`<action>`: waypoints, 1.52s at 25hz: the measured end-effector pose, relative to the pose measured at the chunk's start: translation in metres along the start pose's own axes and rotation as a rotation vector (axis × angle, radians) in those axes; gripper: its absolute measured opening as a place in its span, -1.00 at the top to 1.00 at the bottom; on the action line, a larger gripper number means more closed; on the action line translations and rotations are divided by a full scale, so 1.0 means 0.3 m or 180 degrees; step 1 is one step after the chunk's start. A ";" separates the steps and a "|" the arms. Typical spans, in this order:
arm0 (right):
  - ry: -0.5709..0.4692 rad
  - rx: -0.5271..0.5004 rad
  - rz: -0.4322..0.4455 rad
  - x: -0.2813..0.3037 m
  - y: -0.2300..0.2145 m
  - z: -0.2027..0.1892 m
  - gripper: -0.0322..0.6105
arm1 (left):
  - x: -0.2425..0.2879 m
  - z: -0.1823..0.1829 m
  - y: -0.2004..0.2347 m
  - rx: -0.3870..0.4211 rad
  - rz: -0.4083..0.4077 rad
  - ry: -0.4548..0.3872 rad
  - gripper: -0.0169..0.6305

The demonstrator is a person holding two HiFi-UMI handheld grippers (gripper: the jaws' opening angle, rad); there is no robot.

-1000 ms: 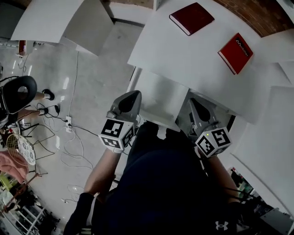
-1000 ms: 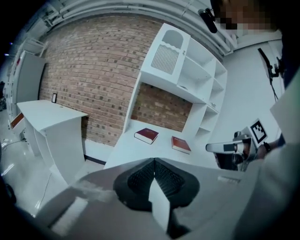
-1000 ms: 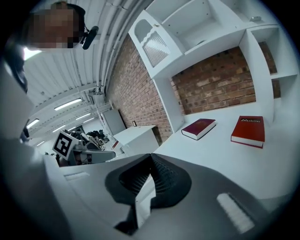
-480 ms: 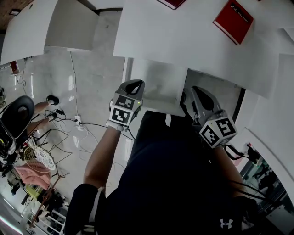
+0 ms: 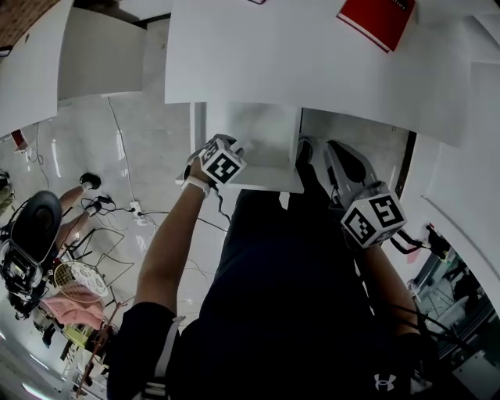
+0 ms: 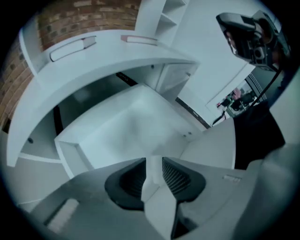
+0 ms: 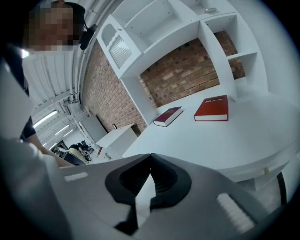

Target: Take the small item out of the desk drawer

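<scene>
The white desk drawer [image 5: 258,137] stands pulled out under the white desktop [image 5: 297,55]. In the left gripper view its pale inside [image 6: 136,124] lies just ahead, and I cannot make out any small item in it. My left gripper [image 5: 226,150] sits at the drawer's front left corner. Its jaws [image 6: 153,161] are opening, with a narrow gap and nothing between the pads. My right gripper [image 5: 306,150] hovers at the drawer's right front corner. In its own view the fingertips [image 7: 151,155] meet, with nothing held.
A red book [image 5: 376,19] lies on the desktop; the right gripper view shows it [image 7: 212,108] beside a dark red book [image 7: 167,116]. On the floor to the left are a black chair [image 5: 35,226], cables [image 5: 117,211] and a wire basket [image 5: 74,280]. My dark-clothed body fills the lower middle.
The left gripper has moved up to the drawer's front left corner and turned. The head view has shifted, so the desk and books have slid upward in view. The right gripper has stayed near the drawer's right side.
</scene>
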State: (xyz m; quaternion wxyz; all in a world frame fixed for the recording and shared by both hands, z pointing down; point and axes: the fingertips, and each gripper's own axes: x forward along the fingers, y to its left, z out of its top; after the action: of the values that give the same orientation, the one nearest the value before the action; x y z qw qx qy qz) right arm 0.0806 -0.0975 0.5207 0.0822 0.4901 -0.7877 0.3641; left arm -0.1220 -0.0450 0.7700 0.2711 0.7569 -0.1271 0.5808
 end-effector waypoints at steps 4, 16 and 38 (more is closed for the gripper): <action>-0.0046 0.0086 -0.0119 -0.031 -0.042 0.001 0.89 | 0.100 -0.042 -0.006 0.0211 -0.0197 0.0385 0.54; -0.0114 0.0294 -0.0494 -0.129 -0.146 -0.031 0.89 | 0.313 -0.173 -0.043 0.0595 -0.0538 0.1105 0.40; -0.0038 0.0231 -0.0443 -0.165 -0.124 -0.086 0.89 | 0.334 -0.138 -0.034 0.0570 -0.0299 0.0937 0.51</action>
State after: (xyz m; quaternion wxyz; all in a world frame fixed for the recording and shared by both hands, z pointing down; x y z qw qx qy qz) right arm 0.1307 -0.0548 0.5337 0.0847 0.5485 -0.7385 0.3829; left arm -0.1209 -0.0013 0.8698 0.2451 0.6900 0.0017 0.6811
